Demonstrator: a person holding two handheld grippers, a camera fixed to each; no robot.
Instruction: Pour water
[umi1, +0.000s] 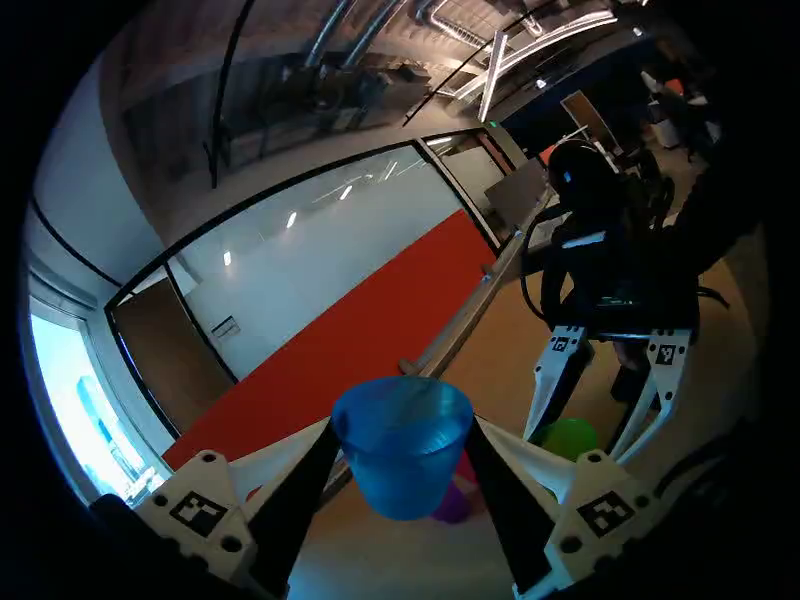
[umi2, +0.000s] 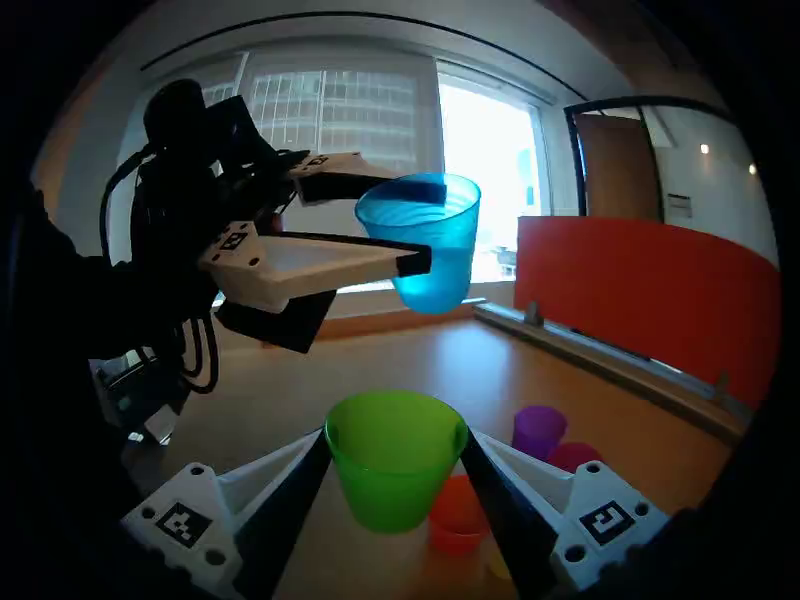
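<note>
A translucent blue cup (umi1: 403, 460) sits between the fingers of my left gripper (umi1: 403, 440), which is shut on it. In the right gripper view the same blue cup (umi2: 420, 240) hangs roughly upright in the left gripper (umi2: 425, 225), high over the table and above and beyond the green cup. My right gripper (umi2: 396, 445) is shut on a green cup (umi2: 396, 480), held upright and looking empty. In the left gripper view the right gripper (umi1: 578, 440) stands farther off with the green cup (umi1: 570, 437) low between its white fingers.
On the wooden table (umi2: 300, 380) stand a purple cup (umi2: 538, 430), a pink cup (umi2: 575, 457) and an orange cup (umi2: 458, 515), just below and right of the green cup. A red partition (umi2: 650, 290) borders the table's far side. A person's dark sleeve (umi2: 60, 330) fills the left.
</note>
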